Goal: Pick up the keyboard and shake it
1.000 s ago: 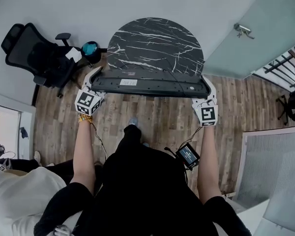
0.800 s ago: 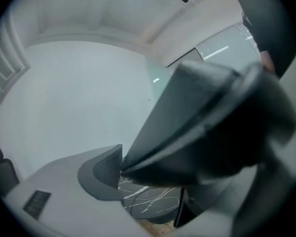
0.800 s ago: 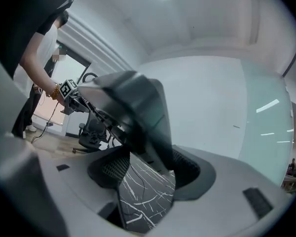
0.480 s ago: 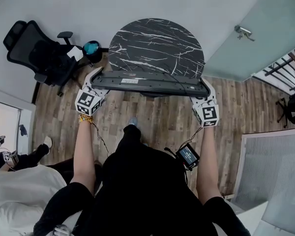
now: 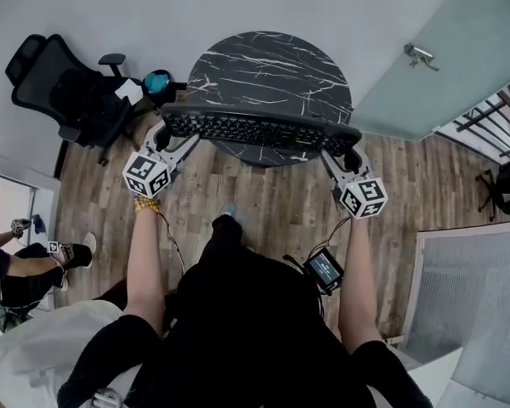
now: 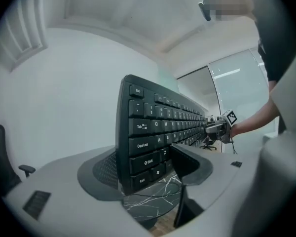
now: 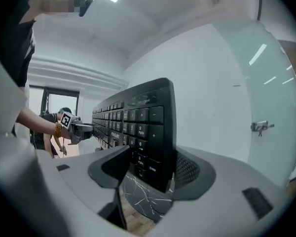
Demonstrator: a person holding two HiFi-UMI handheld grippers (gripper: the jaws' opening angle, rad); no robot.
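A long black keyboard (image 5: 259, 131) hangs in the air above the near edge of the round black marble table (image 5: 272, 70), its keys facing up toward me. My left gripper (image 5: 165, 136) is shut on the keyboard's left end (image 6: 140, 137), its jaws clamped on front and back near the Ctrl and Shift keys. On the keyboard's right end (image 7: 150, 132), by the number pad, my right gripper (image 5: 347, 150) is likewise shut. Each gripper view shows the other gripper at the far end of the keyboard.
A black office chair (image 5: 64, 92) stands at the left beside a teal object (image 5: 156, 82). A glass door with a handle (image 5: 421, 55) is at the right. Another person's legs and shoes (image 5: 42, 257) show at the left on the wooden floor.
The keyboard has rolled over from showing its underside with the label to showing its keys. Both grippers tilted with it, still clamped on its ends.
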